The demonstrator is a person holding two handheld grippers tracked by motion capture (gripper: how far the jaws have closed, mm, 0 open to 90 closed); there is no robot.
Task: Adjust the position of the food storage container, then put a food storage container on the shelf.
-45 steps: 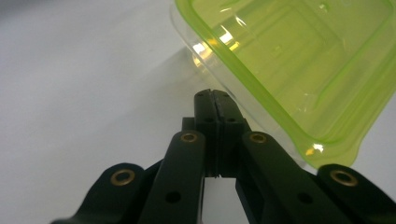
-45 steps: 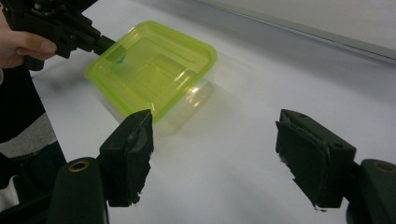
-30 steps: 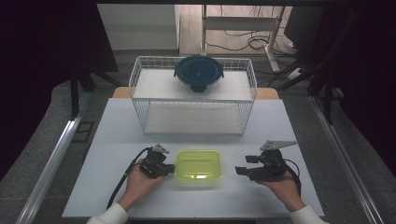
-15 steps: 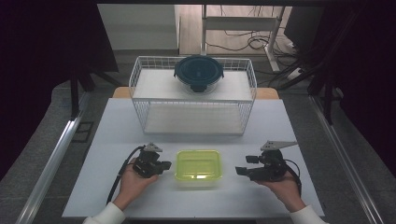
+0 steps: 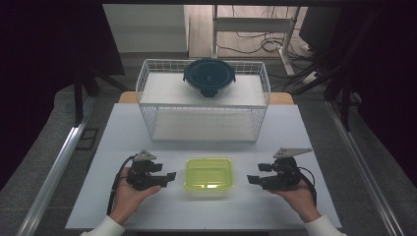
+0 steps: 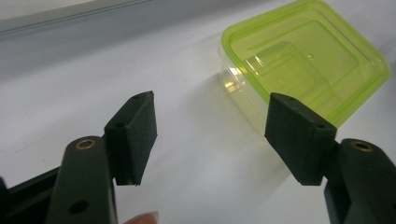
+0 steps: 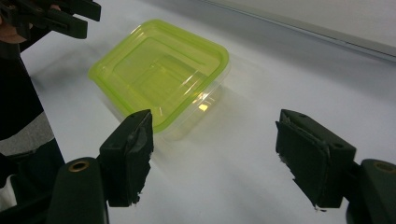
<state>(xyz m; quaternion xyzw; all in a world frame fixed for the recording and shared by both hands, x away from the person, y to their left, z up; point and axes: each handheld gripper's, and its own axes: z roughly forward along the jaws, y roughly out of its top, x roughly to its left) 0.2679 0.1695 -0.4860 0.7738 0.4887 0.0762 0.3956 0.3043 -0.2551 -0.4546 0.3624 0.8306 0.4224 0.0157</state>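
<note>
On the table (image 5: 314, 132) I see the wire rack (image 5: 204, 101) at the far side, with a dark round container (image 5: 209, 76) on its top shelf. The green-lidded box (image 5: 208, 175) sits near my edge, midway between my two grippers, lid on and untouched. My left gripper (image 5: 168, 175) hangs just left of it, jaws spread wide and empty, one pad (image 6: 299, 135) near the box's corner. My right gripper (image 5: 252, 179) is off to the other side, also spread and empty. I judge nothing done yet: the grasp and whatever follows are all ahead.
</note>
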